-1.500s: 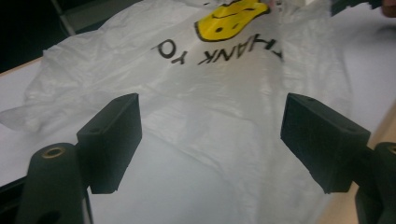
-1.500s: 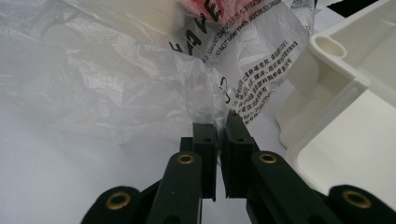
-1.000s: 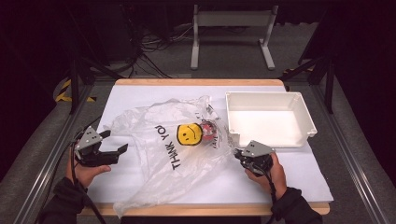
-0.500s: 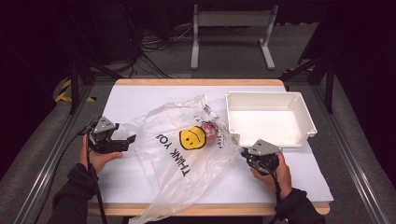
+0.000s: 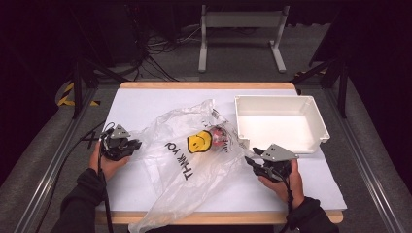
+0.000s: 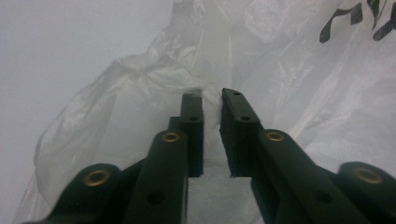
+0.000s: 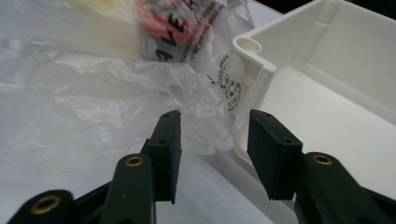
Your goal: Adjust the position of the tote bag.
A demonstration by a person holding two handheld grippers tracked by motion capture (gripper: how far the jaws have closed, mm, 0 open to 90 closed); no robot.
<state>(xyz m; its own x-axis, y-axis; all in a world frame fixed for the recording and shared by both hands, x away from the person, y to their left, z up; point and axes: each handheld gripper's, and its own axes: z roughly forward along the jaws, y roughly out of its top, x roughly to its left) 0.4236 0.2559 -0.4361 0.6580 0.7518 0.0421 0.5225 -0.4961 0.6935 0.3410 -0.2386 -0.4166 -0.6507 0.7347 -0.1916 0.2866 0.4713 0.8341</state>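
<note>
Left gripper (image 6: pixel 212 100) just clamped on the plastic bag (image 5: pixel 194 160) edge; right gripper (image 7: pixel 215 123) just sprung open, empty, beside the white tray (image 7: pixel 261 79). Next: re-grip opposite edge.

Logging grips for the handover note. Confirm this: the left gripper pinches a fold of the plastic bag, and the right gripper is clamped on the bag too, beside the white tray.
One part is wrong. The right gripper is not clamped: the right gripper view shows its jaws apart, just opened, nothing between them. The left gripper does pinch the plastic bag, and the white tray is beside the right gripper.
</note>
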